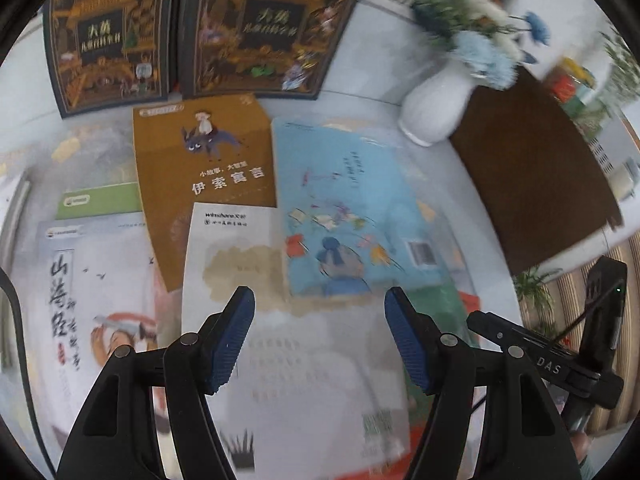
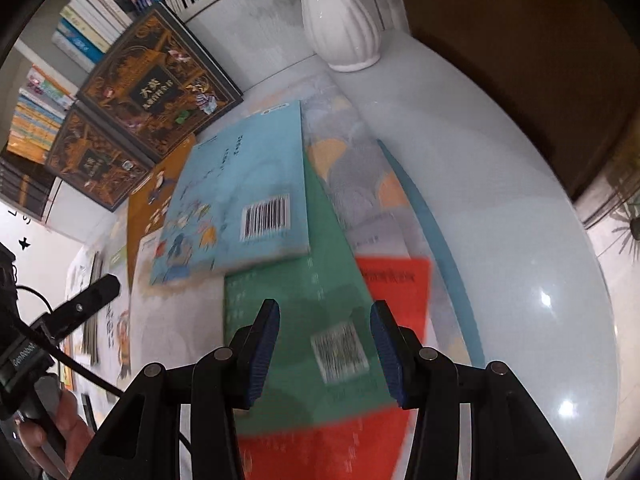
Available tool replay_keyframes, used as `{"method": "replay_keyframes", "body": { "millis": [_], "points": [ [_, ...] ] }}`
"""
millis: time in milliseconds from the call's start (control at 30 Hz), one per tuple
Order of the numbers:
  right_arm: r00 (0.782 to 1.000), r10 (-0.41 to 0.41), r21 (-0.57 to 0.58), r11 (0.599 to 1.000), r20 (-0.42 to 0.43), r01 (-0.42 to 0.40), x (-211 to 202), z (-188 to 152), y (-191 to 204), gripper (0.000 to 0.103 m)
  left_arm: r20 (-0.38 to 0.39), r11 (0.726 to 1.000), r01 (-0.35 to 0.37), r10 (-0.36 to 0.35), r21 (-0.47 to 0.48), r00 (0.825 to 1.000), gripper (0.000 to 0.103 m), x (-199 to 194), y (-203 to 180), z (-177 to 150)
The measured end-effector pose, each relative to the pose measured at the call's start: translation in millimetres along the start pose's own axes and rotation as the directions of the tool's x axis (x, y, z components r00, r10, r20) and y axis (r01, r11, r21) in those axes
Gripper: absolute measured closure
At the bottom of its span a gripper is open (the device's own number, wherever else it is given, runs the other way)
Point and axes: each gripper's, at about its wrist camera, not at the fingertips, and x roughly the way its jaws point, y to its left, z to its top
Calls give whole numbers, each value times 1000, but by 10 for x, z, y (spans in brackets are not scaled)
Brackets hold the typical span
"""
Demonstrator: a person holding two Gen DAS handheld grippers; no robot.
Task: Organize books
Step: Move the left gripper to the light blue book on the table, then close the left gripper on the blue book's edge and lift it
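Observation:
Several books lie overlapping on a pale table point(image 2: 520, 240). My left gripper point(image 1: 320, 304) hangs open above a white book with a beige patch point(image 1: 288, 360), nothing between its fingers. Beyond it lie an ochre book point(image 1: 200, 160) and a light blue book point(image 1: 348, 200); a white calligraphy book point(image 1: 88, 300) is at the left. My right gripper point(image 2: 326, 312) is open over a green book point(image 2: 288, 300) with a barcode. The light blue book point(image 2: 240, 192) rests partly on the green one. A red book point(image 2: 396, 284) pokes out beside it.
Two dark ornate books point(image 1: 108, 36) point(image 1: 272, 28) stand against the wall. A white vase point(image 1: 436, 108) point(image 2: 340, 20) of blue flowers stands at the back beside a dark brown panel point(image 1: 532, 168). Rows of shelved books point(image 2: 100, 20) fill the far left. A hand point(image 2: 68, 428) holds the other gripper.

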Motion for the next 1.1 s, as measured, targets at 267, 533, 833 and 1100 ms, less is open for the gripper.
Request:
{"method": "replay_keyframes", "body": {
  "millis": [267,533,833,1100],
  "points": [
    [1000,13,53,999,8,-13,395,439,61,57,-45,998,-12,9,-65,999,37,471,166,236],
    [1000,5,51,999,5,-5,595,628,152,54,-61,999,36,-34,29,998,36,626,-26,401],
    [1000,14,-85,996,-10,-15,488,481,165,52,-86,984,47,-32,170,996,31,569,-317,184],
    [998,-45,-166,985,-32,39,13,-248,93,52,-135,979,134,-114,153,984,31,198,-480,-544]
  ]
}}
